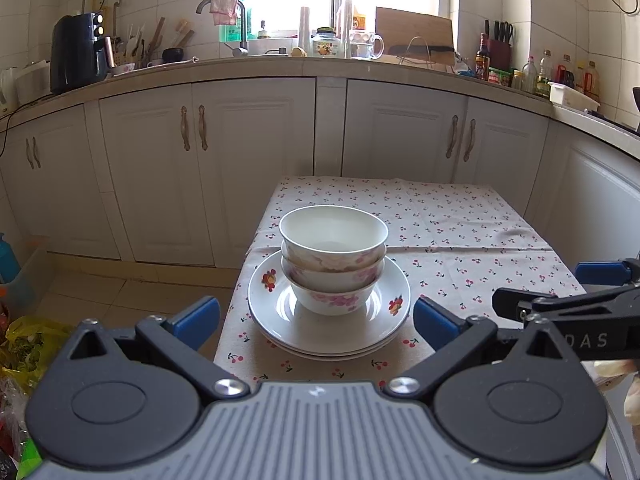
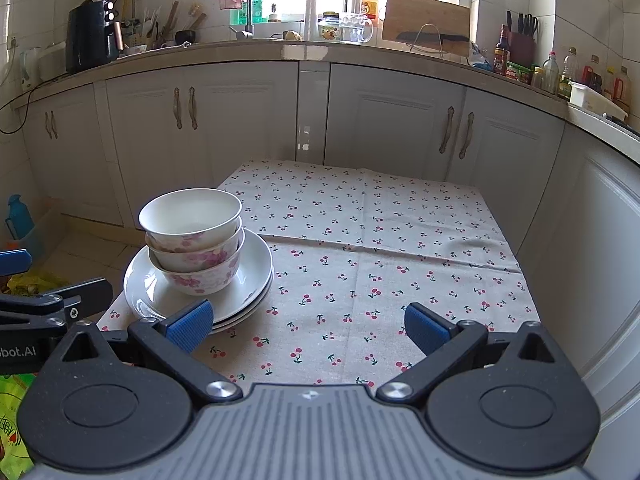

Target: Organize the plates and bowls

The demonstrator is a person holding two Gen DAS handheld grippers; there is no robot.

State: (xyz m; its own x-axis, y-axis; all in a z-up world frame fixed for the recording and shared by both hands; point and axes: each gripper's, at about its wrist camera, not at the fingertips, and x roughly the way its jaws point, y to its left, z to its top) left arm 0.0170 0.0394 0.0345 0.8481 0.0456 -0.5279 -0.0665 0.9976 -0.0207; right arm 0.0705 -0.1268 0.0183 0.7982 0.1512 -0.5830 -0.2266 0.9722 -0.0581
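Note:
Three white bowls with pink flowers [image 1: 333,258] [image 2: 192,236] are nested upright on a stack of white plates [image 1: 268,304] [image 2: 256,276] near the table's front left corner. My left gripper [image 1: 316,318] is open, its blue pads level with the plates' near rim and wider than the stack, holding nothing. My right gripper [image 2: 308,326] is open over the bare cloth to the right of the plates, its left pad [image 2: 190,326] overlapping the plate rim in the view. The right gripper's body [image 1: 568,320] also shows at the right edge of the left wrist view.
The table wears a cherry-print cloth [image 2: 380,240] and stands in front of white kitchen cabinets [image 2: 240,120]. The counter [image 2: 304,50] carries jars, bottles, a cutting board and a black appliance. Bags and a blue bottle [image 2: 18,216] sit on the floor at the left.

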